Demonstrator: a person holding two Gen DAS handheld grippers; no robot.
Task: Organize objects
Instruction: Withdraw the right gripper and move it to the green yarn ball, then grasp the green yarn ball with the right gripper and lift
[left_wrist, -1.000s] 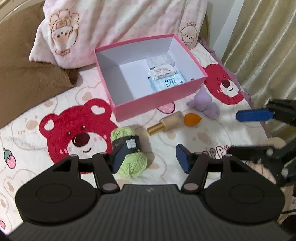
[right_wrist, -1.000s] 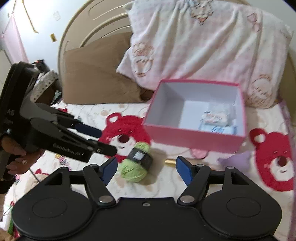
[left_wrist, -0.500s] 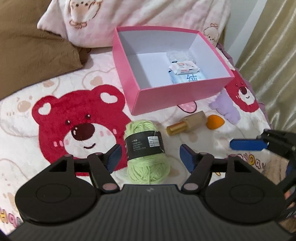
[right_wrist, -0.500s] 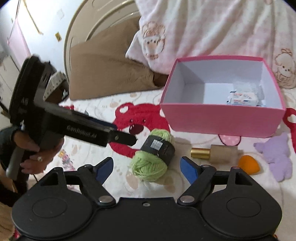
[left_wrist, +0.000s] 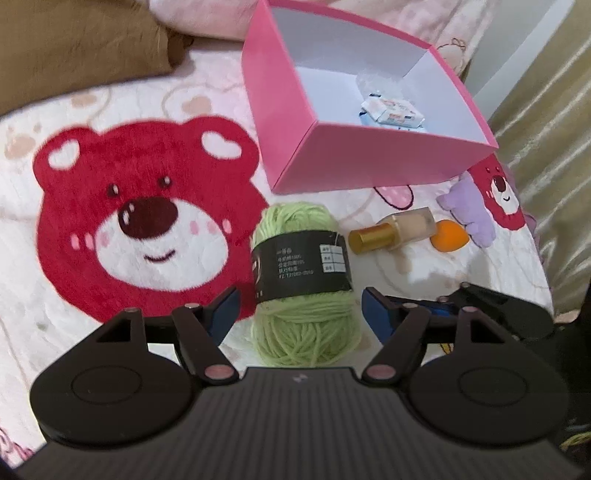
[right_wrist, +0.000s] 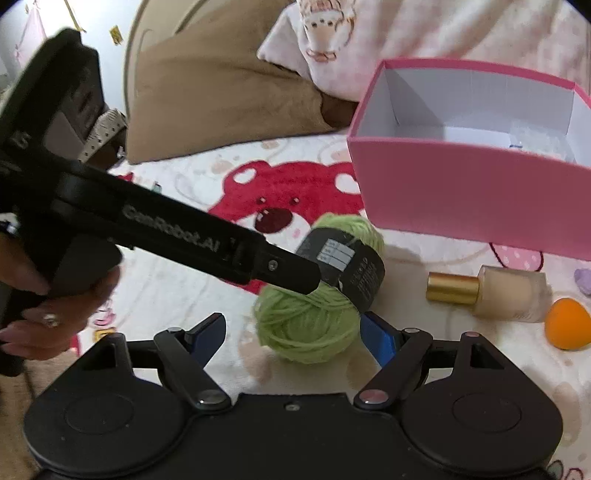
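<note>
Yarn, count: one ball of light green yarn with a black paper band (left_wrist: 303, 273) round its middle, lying on the bedspread.
Yarn, place: just near of the pink box, right of the big red bear face (left_wrist: 144, 218) printed on the white plush bedspread (left_wrist: 55, 332).
Yarn, axis: in the left wrist view its long axis runs near to far, the far end toward the box; the band crosses it left to right, its white label patches on the right.
Left gripper: left gripper (left_wrist: 299, 310) has its two blue pads either side of the yarn's near half, a gap on each side; jaws opening, nothing clamped.
Right gripper: right gripper (right_wrist: 291, 334) stands apart too; the right pad sits just beside the yarn, and whether it touches I cannot tell; the left pad is clear of it.
Box, count: one open pink cardboard box with a white inside (left_wrist: 354, 158), far of the yarn.
Box, contents: a few small white packets (left_wrist: 391, 112) in its right part; the exact count is unclear.
Bottle, count: one beige glass bottle with a gold cap (left_wrist: 395, 229), lying on its side right of the yarn, cap toward the yarn.
Sponge, count: one orange teardrop sponge (left_wrist: 448, 236), touching the bottle's right end.
Plush, count: one small lilac plush toy (left_wrist: 467, 206), far right of the sponge.
Pillows: one brown pillow (right_wrist: 214, 85) far left, one pink patterned pillow (right_wrist: 369, 33) behind the box.
Hand: one hand (right_wrist: 40, 317) grips the left gripper's handle.
</note>
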